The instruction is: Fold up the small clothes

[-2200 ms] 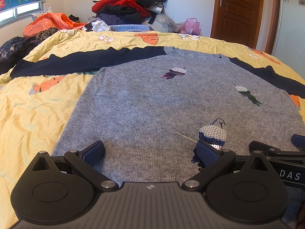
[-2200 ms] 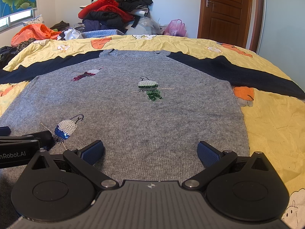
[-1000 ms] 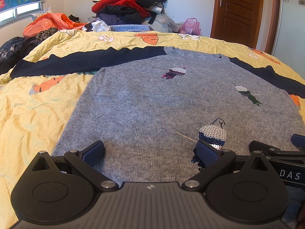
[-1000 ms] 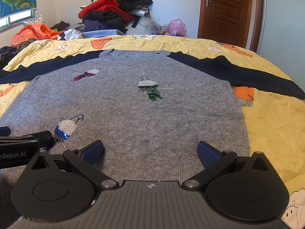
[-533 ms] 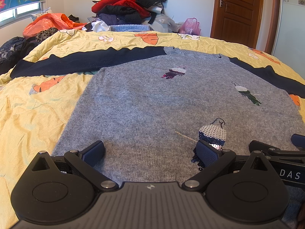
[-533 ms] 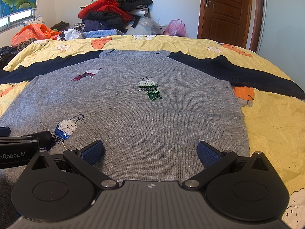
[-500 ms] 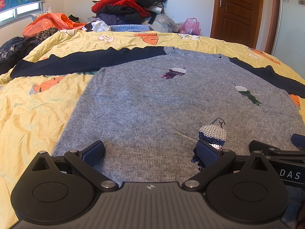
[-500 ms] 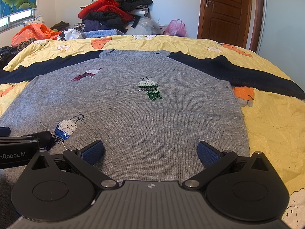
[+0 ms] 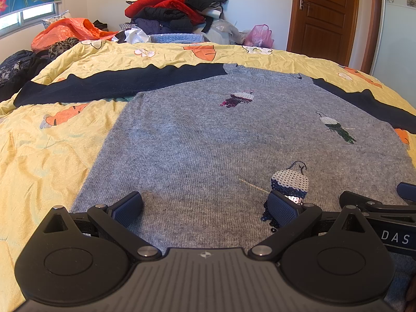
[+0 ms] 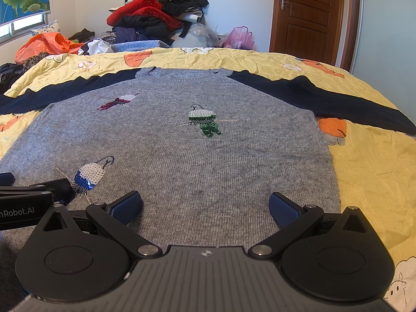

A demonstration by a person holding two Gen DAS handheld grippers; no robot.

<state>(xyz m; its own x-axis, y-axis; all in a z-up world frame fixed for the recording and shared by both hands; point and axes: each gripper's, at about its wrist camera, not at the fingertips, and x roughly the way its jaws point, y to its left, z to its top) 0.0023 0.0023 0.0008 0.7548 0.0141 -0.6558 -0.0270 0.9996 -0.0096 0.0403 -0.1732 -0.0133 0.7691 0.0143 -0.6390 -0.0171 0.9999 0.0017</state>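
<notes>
The grey sweater (image 9: 208, 140) lay flat and face up on the yellow quilt (image 9: 46, 156), hem nearest the cameras and neckline toward 12 o'clock. Its navy sleeves ran out sideways: the left sleeve (image 9: 117, 83) toward 10 o'clock in the left wrist view, the right sleeve (image 10: 325, 98) toward 2 o'clock in the right wrist view. The body's long axis therefore ran from 6 to 12 o'clock, straight along both grippers' line of sight.

The left gripper (image 9: 205, 208) sat low over the hem with its jaws spread wide and nothing between them; its left pad was near the sweater's left hem corner at 8 o'clock, and its right pad sat beside the blue sequin bird (image 9: 288, 182). The right gripper (image 10: 205, 208) was likewise wide open and empty over the hem, its right pad close to the right hem corner at 4 o'clock. Each gripper showed at the edge of the other's view, so they sat side by side along the hem.

No fold showed yet. Judging from this layout, each gripper was the nearer one to its own side's hem corner and sleeve, so either opening fold would suit a hand on each side. Clothes (image 10: 156, 18) were piled beyond the bed at 12 o'clock, well apart.
</notes>
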